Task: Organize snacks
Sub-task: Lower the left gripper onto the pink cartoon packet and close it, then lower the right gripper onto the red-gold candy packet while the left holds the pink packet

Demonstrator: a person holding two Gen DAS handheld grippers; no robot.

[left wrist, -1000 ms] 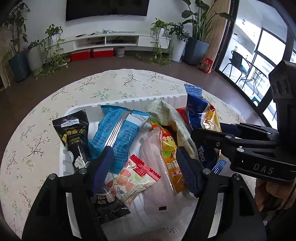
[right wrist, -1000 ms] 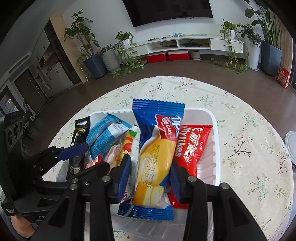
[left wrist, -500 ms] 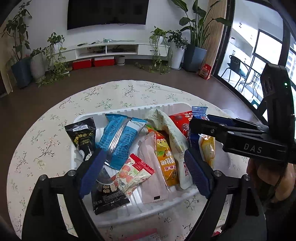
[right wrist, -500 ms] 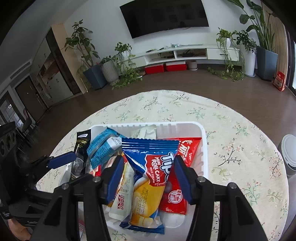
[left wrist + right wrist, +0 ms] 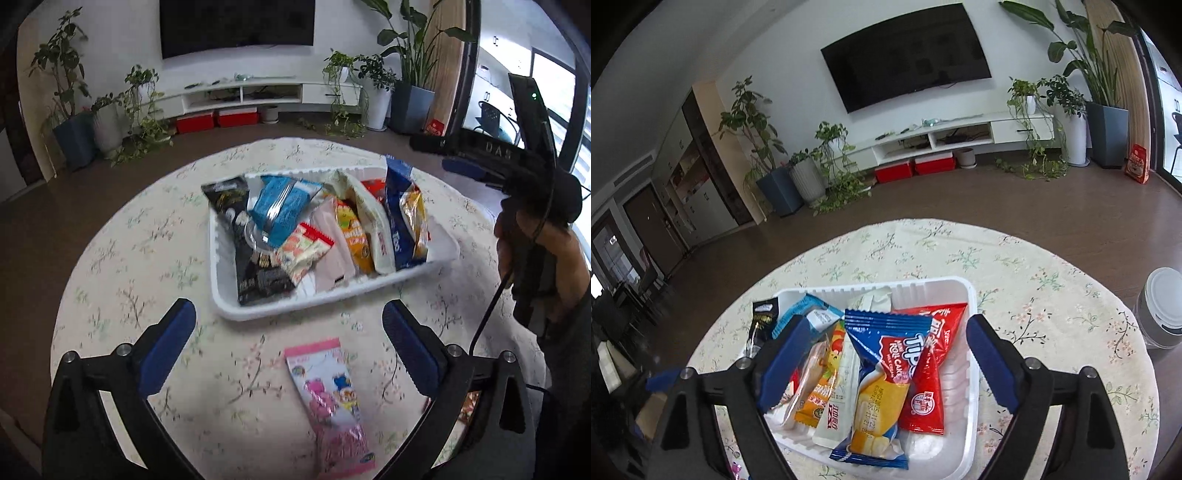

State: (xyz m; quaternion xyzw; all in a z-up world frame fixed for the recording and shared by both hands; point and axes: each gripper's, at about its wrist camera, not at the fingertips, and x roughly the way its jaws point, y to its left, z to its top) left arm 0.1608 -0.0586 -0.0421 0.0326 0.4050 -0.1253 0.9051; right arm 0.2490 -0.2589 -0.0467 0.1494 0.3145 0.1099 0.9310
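A white tray (image 5: 221, 295) on the round table holds several snack packets, among them a black one (image 5: 227, 199), a light blue one (image 5: 284, 206) and a blue roll cake packet (image 5: 882, 387) beside a red packet (image 5: 934, 369). My right gripper (image 5: 888, 325) hovers over the tray (image 5: 960, 288) with its jaws opening. The roll cake packet lies below them, untouched by the pads. My left gripper (image 5: 286, 317) hangs in front of the tray with its jaws opening and nothing between them. A pink packet (image 5: 328, 398) lies on the cloth just below it.
A floral cloth (image 5: 129, 277) covers the table. A white-lidded jar (image 5: 1161, 310) stands at the table's right edge. A hand (image 5: 535, 240) holds the right gripper (image 5: 436, 155) at the tray's right side. Plants and a low TV shelf line the far wall.
The right gripper let go of the blue roll cake packet, which now lies in the tray, and widened. The left gripper drew back from the tray and widened; the pink packet came into view.
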